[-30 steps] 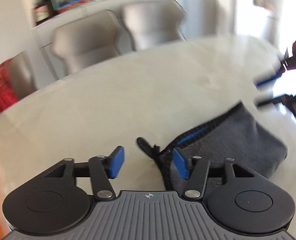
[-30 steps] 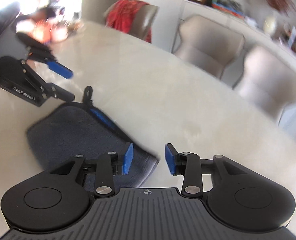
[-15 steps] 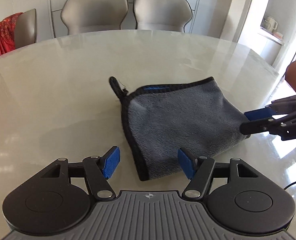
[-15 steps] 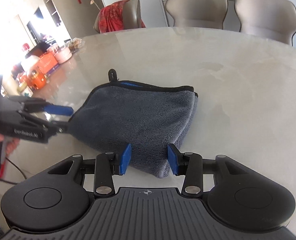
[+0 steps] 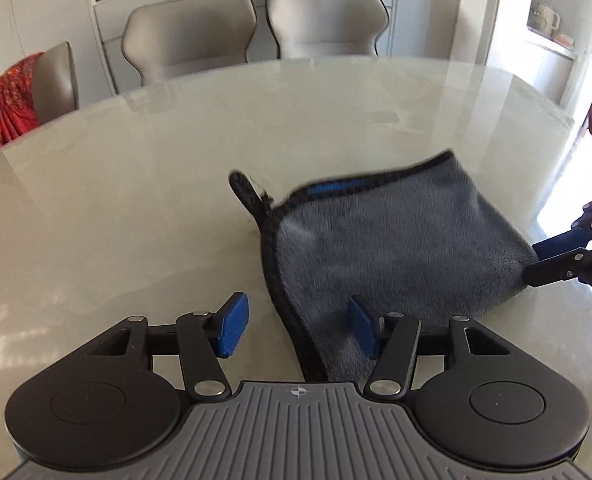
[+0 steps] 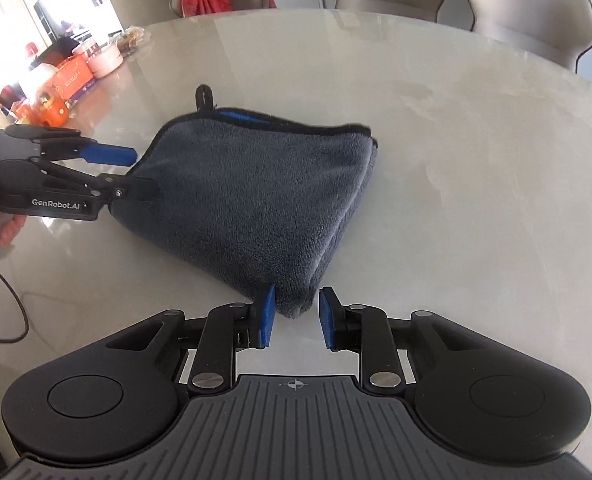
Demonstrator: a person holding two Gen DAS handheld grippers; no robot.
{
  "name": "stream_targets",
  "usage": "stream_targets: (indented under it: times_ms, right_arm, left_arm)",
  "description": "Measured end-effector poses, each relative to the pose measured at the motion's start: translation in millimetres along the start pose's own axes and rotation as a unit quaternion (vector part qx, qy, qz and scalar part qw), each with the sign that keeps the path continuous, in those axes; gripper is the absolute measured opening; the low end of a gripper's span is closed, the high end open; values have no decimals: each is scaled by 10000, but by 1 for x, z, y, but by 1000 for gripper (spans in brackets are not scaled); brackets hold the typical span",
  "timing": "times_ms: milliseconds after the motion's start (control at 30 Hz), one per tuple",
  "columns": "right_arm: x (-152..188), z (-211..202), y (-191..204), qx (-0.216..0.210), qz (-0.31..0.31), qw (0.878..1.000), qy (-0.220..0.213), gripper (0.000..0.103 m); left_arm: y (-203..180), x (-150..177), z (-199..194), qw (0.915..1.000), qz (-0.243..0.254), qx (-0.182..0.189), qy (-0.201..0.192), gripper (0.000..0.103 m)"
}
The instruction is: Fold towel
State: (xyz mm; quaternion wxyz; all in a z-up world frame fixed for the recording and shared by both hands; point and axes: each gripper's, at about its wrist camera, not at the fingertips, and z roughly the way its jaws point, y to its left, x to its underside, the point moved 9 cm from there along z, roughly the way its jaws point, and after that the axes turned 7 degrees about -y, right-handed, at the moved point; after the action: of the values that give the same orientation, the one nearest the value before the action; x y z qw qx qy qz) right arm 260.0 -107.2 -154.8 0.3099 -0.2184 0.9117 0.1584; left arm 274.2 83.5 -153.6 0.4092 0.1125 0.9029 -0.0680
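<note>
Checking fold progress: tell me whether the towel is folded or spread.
Folded: the towel lies on the table in stacked layers, doubled edges showing at its right corner.

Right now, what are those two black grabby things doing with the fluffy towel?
A person holds one tool in each hand. The grey towel lies folded on the pale table. The left tool is open around one corner, and the right tool is open around the opposite corner. Neither is gripping it.

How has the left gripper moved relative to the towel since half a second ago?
Yes. The left gripper has come closer to the towel: its jaws now straddle the towel's near corner, and the towel sits larger and lower against the table.
</note>
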Motion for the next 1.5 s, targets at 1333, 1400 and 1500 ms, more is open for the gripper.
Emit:
stream_targets:
  times_ms: [1333,1400,1500]
  right_arm:
    - [-60,63,-47,420,31,9973,-603,17]
    - [-59,62,-48,413,162,9972,-605,19]
    - [-65,49,-46,517,193,9953,-800,30]
  left_arm:
    - [16,-37,77,9995,-225,53,225,15]
    - [17,-37,72,9995,-237,63,185,21]
    - [19,-46,57,9992,-377,-132,-25,54]
